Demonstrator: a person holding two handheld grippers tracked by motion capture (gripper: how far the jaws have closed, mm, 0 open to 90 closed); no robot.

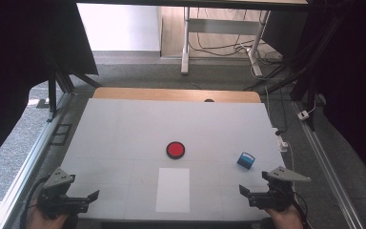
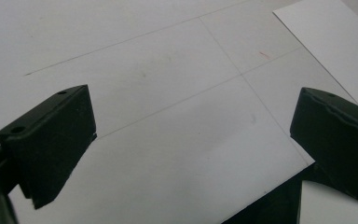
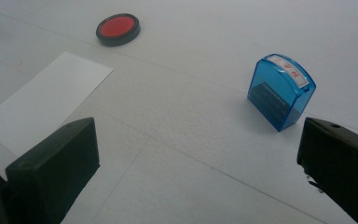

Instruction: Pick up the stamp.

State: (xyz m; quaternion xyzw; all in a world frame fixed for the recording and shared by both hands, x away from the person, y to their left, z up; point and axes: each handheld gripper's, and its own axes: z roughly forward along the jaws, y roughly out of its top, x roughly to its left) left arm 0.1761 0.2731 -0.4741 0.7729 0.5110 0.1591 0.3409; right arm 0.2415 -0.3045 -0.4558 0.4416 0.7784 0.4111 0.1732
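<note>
You are at the start: both the left hand-held gripper (image 1: 93, 195) and the right hand-held gripper (image 1: 243, 190) rest at the near edge of the table (image 1: 124, 124) with jaws wide apart and nothing between them. The blue stamp (image 3: 282, 90) stands just ahead of the right one, probably your first grasp; the red ink pad (image 1: 175, 150) and white paper (image 1: 173, 189) lie at centre. Reach forward and straddle the stamp's body.
</note>
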